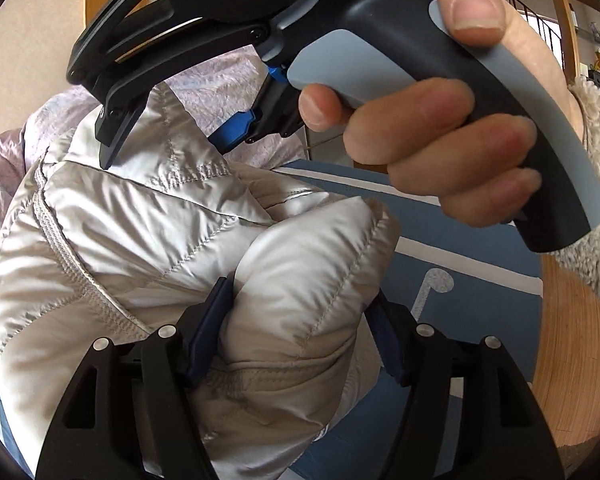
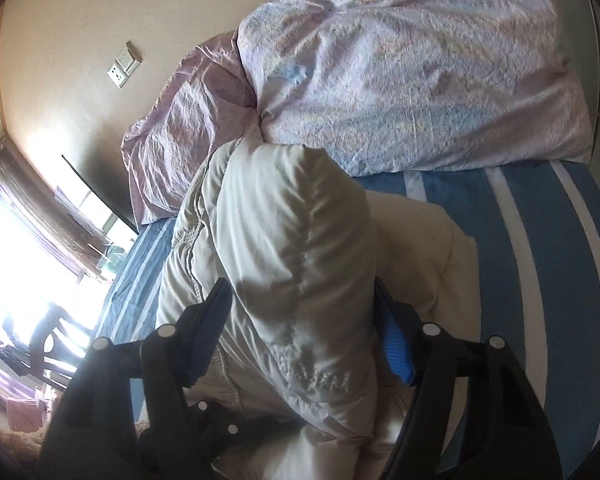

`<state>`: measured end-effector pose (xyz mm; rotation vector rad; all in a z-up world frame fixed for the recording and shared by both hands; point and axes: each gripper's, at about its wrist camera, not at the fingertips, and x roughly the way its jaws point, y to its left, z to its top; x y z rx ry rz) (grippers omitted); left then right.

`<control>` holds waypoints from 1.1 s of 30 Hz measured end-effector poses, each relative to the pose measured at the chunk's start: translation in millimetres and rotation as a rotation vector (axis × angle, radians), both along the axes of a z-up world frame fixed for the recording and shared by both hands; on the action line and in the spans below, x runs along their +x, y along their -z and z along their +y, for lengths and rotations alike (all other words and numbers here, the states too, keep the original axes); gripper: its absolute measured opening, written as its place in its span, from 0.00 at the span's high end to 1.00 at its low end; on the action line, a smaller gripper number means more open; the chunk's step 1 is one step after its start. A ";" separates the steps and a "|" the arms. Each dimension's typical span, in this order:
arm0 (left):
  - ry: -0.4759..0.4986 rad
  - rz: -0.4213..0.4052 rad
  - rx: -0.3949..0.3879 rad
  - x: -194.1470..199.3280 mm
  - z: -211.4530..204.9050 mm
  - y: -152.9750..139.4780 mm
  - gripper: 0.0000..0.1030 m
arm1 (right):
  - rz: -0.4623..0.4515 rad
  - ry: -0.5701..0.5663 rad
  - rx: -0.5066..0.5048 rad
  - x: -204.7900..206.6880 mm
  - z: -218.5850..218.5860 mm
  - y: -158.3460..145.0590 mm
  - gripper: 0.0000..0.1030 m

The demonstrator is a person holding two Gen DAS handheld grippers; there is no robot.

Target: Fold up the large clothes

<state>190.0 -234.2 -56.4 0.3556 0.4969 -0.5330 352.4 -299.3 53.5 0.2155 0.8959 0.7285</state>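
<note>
**Listener:** Where is the garment, and what has hold of it?

**Operator:** I have a pale, quilted puffer jacket [image 1: 148, 220] bunched on the striped blue bedsheet [image 2: 540, 248], just in front of the lilac duvet [image 2: 400, 72], which I'll use as my landmark. My left gripper [image 1: 296, 332] is clenched on a thick padded fold of the jacket; the cloth bulges between its two fingers [image 1: 208, 332]. My right gripper [image 2: 300, 332] is likewise closed on a rounded roll of the same jacket, on the side facing away from the duvet.

**Listener:** Why grip it in two places?

**Operator:** My reading is that the padding is springy and slippery, so one pinch would let the rest flop. Two grasps on neighbouring folds let me carry a whole edge over together.

**Listener:** Is anything else in sight?

**Operator:** In the left view, the right hand [image 1: 440, 136] wraps the handle of the other tool, which hangs over the jacket between my camera and the duvet. The two tools sit close, so I judge the fold is partway through, with the jacket doubled but not flat.

**Listener:** What might go wrong?

**Operator:** The jacket lies just beside the duvet, touching it at the far end. I think a wide swing could drag the bedding along, and the puffy fill may spring open on release.
</note>
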 end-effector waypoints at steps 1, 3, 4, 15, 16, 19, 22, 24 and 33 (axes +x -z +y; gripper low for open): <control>0.002 0.002 0.002 0.0 -1.2 0.5 0.36 | 0.001 -0.002 -0.001 -0.1 0.2 1.3 0.35; 0.007 0.005 0.009 0.4 -2.7 2.3 0.35 | 0.005 -0.006 -0.008 0.6 0.5 3.4 0.36; 0.010 0.006 0.013 1.7 -3.7 2.7 0.34 | 0.012 -0.011 -0.017 1.8 1.4 6.4 0.36; 0.029 0.009 0.039 -0.2 -6.6 3.6 0.34 | 0.042 -0.021 -0.003 1.6 0.8 23.1 0.79; 0.031 0.008 0.039 -0.8 -6.3 2.7 0.34 | 0.034 -0.018 -0.007 0.4 1.0 22.6 0.80; 0.044 0.029 0.008 -2.3 0.6 -4.6 0.34 | 0.018 -0.014 0.004 -1.5 -1.2 22.1 0.83; 0.062 0.051 -0.026 -9.2 13.0 -19.4 0.34 | 0.006 -0.006 0.009 -2.2 -4.3 19.4 0.83; 0.081 0.049 -0.054 -21.0 27.1 -34.3 0.34 | 0.005 0.001 0.012 -1.1 -6.0 19.1 0.83; -0.118 -0.006 -0.241 -0.2 135.3 -112.1 0.23 | 0.006 0.025 0.042 -2.9 -15.0 25.6 0.82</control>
